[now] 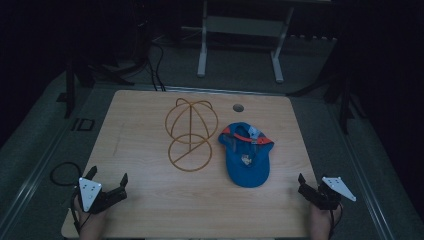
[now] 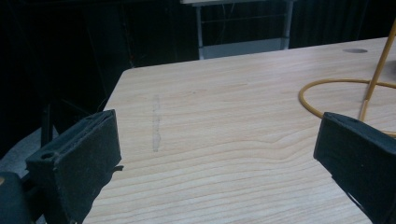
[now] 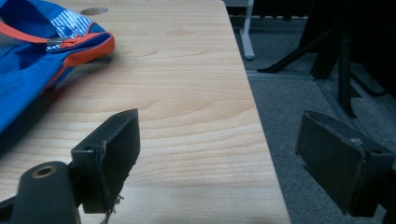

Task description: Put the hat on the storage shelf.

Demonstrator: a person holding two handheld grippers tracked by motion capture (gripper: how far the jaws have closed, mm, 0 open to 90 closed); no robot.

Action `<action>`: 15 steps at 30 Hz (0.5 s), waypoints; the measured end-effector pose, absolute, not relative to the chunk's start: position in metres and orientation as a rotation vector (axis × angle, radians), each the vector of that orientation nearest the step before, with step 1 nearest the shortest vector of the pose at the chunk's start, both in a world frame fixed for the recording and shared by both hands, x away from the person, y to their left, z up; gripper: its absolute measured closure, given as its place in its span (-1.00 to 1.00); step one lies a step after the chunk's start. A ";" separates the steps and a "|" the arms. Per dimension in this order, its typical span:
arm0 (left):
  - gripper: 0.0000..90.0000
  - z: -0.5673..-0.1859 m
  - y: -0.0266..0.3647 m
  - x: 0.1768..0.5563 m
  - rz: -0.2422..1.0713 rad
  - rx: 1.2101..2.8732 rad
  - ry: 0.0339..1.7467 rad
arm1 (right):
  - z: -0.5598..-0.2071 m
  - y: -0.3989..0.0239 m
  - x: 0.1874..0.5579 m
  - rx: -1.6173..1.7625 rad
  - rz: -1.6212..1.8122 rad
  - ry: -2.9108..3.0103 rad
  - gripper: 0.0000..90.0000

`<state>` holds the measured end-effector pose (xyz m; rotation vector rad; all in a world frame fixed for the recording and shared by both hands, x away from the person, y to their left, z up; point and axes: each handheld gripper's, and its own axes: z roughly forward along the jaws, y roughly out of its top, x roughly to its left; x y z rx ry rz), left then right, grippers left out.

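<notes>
Left gripper (image 1: pixel 108 181) sits lower left of the high view, at the near table edge, jaws spread wide, nothing between them. Its own view shows the same: two black pads (image 2: pixel 79 161) far apart with bare wood between. Looks like a rest pose, parked at the edge so the middle stays free to work in.

Table (image 1: pixel 145 200) is light wood; a small round hole (image 1: pixel 238 107) sits near its far edge.

Center of the high view: wire stand (image 1: pixel 190 134), a yellow frame with a flat ring base and a domed cage at the far end, lying on the table. The dome shape suggests it is there to carry the cap. In the left gripper view the base ring (image 2: pixel 327 91) shows at the right edge, well apart from the jaws.

Just right of the stand: blue cap (image 1: pixel 246 153), orange trim, inside up, brim toward the near edge. Close beside the stand but I can't tell if they touch. In the right gripper view the cap (image 3: pixel 28 65) is upper left, clear of the jaws.

Right gripper (image 1: pixel 306 186) is lower right of the high view, over the table's right edge, also wide open and empty. It is the nearer one to the cap, so likely the one to reach first.
</notes>
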<state>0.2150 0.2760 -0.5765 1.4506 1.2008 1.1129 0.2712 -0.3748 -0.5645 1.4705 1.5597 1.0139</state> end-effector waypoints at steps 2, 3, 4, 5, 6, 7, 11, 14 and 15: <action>-0.98 -0.576 0.276 0.215 1.111 1.449 1.202 | -0.565 -0.375 0.272 1.498 0.990 1.535 -0.56; -0.98 -0.576 0.275 0.215 1.110 1.452 1.199 | -0.565 -0.375 0.272 1.498 0.990 1.535 -0.56; -0.98 -0.576 0.275 0.215 1.111 1.461 1.198 | -0.565 -0.375 0.273 1.503 0.991 1.534 -0.56; -0.98 -0.576 0.275 0.215 1.111 1.461 1.198 | -0.565 -0.375 0.273 1.503 0.991 1.534 -0.56; -0.98 -0.576 0.274 0.216 1.114 1.480 1.181 | -0.565 -0.375 0.273 1.507 0.987 1.532 -0.56; -0.98 -0.576 0.274 0.216 1.116 1.480 1.178 | -0.565 -0.375 0.274 1.508 0.990 1.547 -0.60; -0.98 -0.575 0.273 0.216 1.109 1.484 1.173 | -0.565 -0.373 0.273 1.511 1.008 1.576 -0.64; -0.98 -0.574 0.273 0.215 1.103 1.469 1.177 | -0.564 -0.372 0.273 1.498 1.021 1.602 -0.66; -0.98 -0.574 0.273 0.215 1.100 1.463 1.176 | -0.563 -0.371 0.274 1.496 1.024 1.615 -0.66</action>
